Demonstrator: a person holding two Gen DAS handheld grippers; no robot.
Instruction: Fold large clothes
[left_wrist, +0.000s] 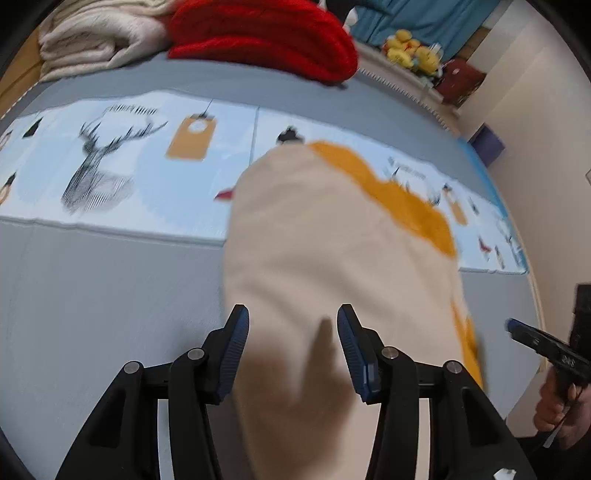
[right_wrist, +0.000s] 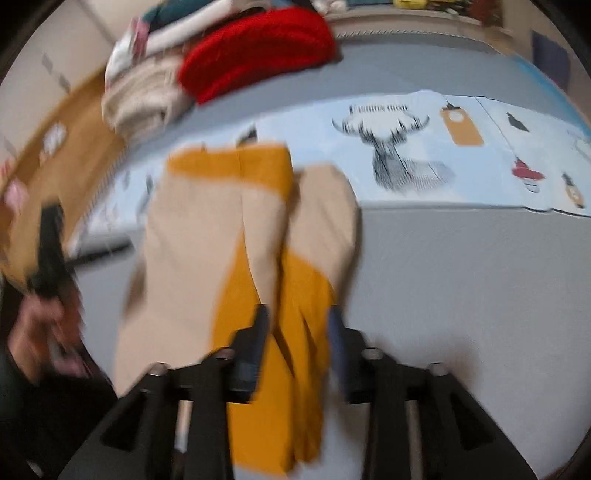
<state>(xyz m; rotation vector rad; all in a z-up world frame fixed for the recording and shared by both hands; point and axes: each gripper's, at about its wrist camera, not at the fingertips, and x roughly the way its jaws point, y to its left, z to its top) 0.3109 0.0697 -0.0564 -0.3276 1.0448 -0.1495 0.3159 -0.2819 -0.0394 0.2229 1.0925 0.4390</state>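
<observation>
A beige and mustard-yellow garment (left_wrist: 332, 236) lies on the grey mat, partly folded; it also shows in the right wrist view (right_wrist: 207, 236). My left gripper (left_wrist: 292, 321) is open, its fingers either side of the beige cloth below, not pinching it. My right gripper (right_wrist: 298, 321) is open over the mustard part of the garment (right_wrist: 295, 362). The right gripper also shows at the right edge of the left wrist view (left_wrist: 532, 339). The left gripper appears blurred at the left of the right wrist view (right_wrist: 51, 251). Both views are motion-blurred.
A grey floor mat (left_wrist: 110, 288) with a light-blue printed strip showing a deer (left_wrist: 99, 166). A red knit (left_wrist: 266, 37) and cream folded clothes (left_wrist: 92, 40) are stacked at the far edge. Yellow plush toys (left_wrist: 410, 48) sit by a blue curtain. A white wall (left_wrist: 546, 147) is on the right.
</observation>
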